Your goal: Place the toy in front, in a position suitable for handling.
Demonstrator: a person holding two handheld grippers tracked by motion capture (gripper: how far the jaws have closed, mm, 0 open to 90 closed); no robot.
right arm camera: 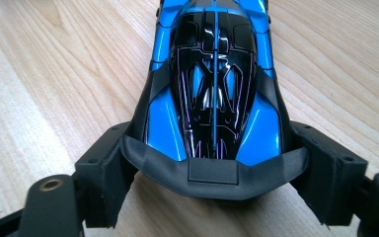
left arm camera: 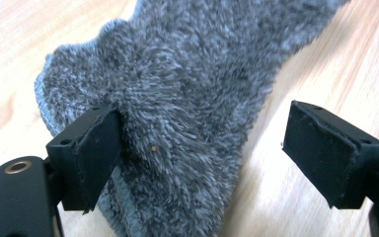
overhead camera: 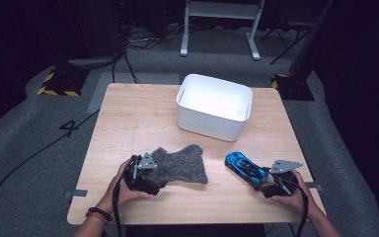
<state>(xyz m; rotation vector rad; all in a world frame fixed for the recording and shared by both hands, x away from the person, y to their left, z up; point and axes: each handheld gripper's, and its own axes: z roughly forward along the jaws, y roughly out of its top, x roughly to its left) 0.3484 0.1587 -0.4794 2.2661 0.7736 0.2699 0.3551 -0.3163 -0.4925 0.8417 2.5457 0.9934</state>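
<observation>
The left hand-held gripper (left arm camera: 202, 148) is standing open at the lower left of the surface (overhead camera: 128, 118), the grey fuzzy cloth (left arm camera: 187, 84) lying loose between its jaws. At lower right, the right hand-held gripper (right arm camera: 212, 177) is flanking the blue toy car (right arm camera: 214, 89) at its rear; whether its pads are pressing, I cannot tell.

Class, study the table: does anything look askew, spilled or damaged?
Nothing spilled or broken. The grey fuzzy cloth lies rumpled and unevenly spread, and the blue toy car sits diagonal to the table edge. The white bin stands upright.
</observation>
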